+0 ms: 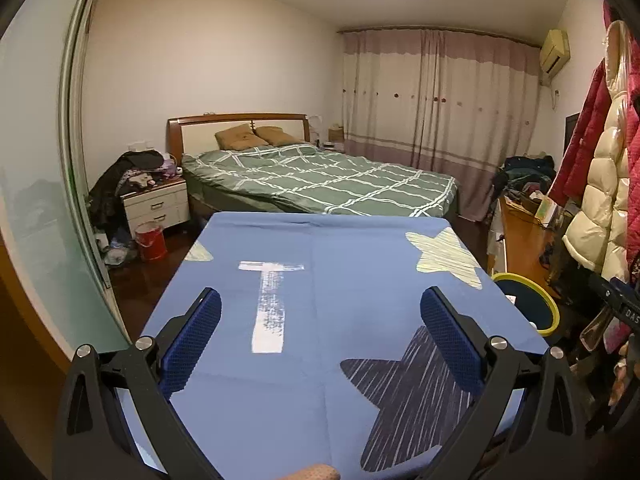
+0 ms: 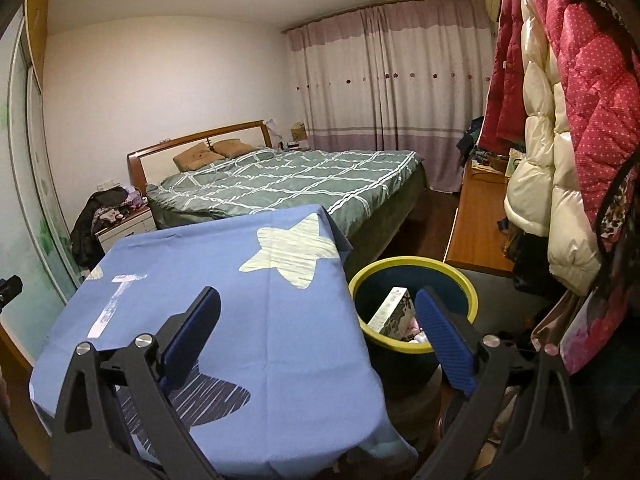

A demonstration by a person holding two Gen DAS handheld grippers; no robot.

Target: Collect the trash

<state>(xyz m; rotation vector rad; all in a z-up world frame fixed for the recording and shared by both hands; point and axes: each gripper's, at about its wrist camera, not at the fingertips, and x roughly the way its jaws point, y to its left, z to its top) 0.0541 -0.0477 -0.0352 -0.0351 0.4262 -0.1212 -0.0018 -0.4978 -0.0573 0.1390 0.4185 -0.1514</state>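
Both the left gripper (image 1: 320,336) and right gripper (image 2: 316,336) hang spread and empty over the bare blue star-printed tablecloth (image 1: 320,248); a white carton (image 2: 390,308) already sits in the yellow-rimmed dark bin (image 2: 468,284) beside it; collecting looks nearly finished; next, seek leftover trash.

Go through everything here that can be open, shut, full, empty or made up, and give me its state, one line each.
Left claw: open, empty.
Right claw: open, empty.
Yellow-rimmed bin: uncovered, a box and other trash inside.
Blue star cloth: spread flat, nothing on it.
Curtains: drawn shut.
Bed: made, quilt spread.
Nightstand drawers: shut.
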